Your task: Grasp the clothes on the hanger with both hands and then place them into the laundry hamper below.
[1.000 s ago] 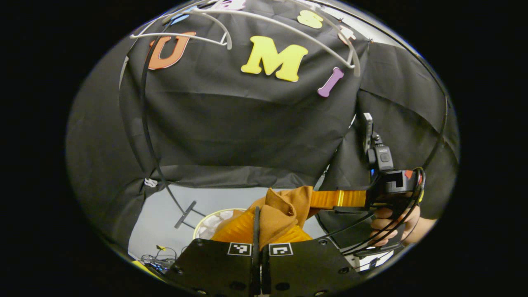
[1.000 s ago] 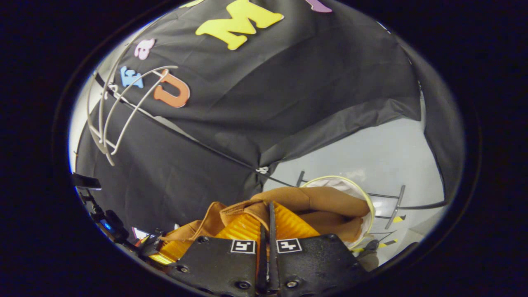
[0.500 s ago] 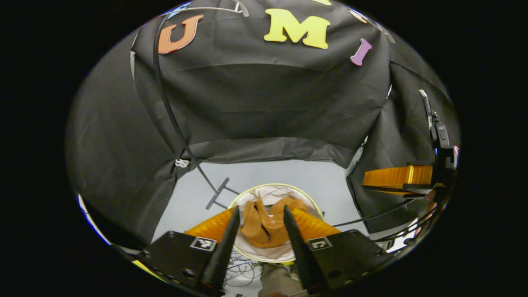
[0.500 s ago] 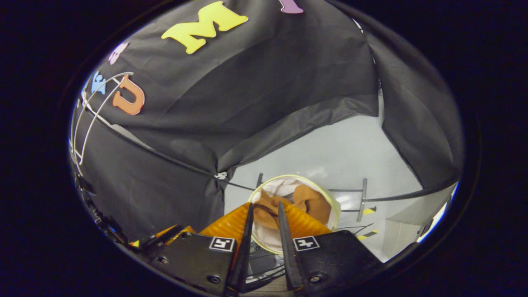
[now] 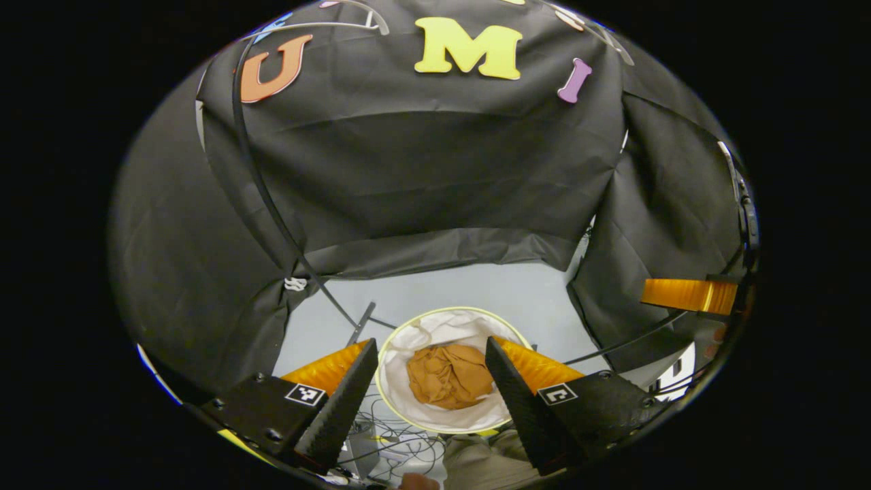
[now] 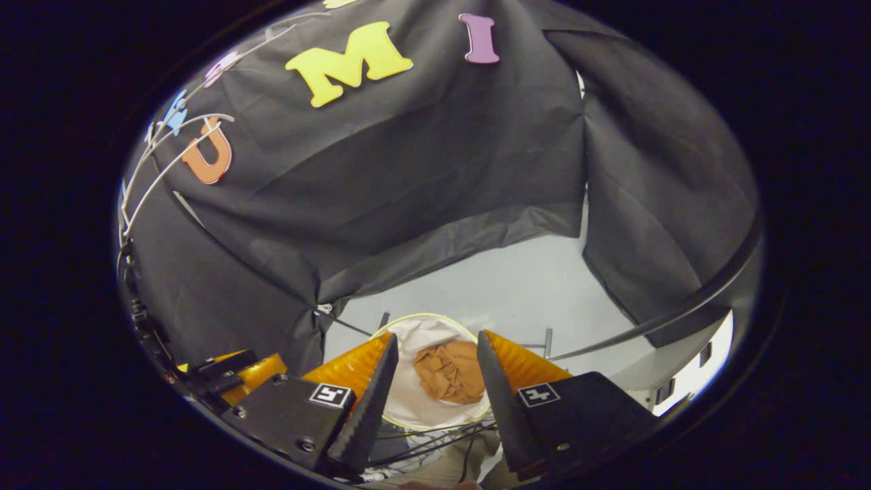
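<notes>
Your left gripper (image 5: 430,371) hangs above the laundry hamper (image 5: 393,381), fingers spread wide with nothing between them. Through the gap you look straight down into the hamper: a round tub with a pale yellow-green rim and a white liner. The clothes (image 5: 449,375) — a crumpled brown garment — lie bunched at the bottom, inside the liner, apart from both fingers.

Your right gripper (image 6: 435,367) reads much the same. Its fingers stand wide apart, empty, and the hamper (image 6: 408,401) sits framed between them on the grey floor (image 6: 517,292). The brown clothes (image 6: 450,371) rest in a heap on the white liner, a little toward the right finger's side of the opening.

In the left gripper view, the right gripper (image 5: 688,295) shows at the far right edge as an orange block, well apart from the hamper; from that angle you cannot tell how its fingers stand. In the right gripper view, part of the left gripper (image 6: 228,371) shows low at the left edge, orange and black, beside the right gripper's own body.

The hangers (image 6: 153,178) — thin pale wire curves — sit high at the left edge of the right gripper view, bare, against the black wall. A thin dark rack leg (image 5: 262,197) sweeps down the wall to a foot on the floor just beside the hamper's rim. Loose cables (image 5: 401,446) lie on the floor at the hamper's near side.
</notes>
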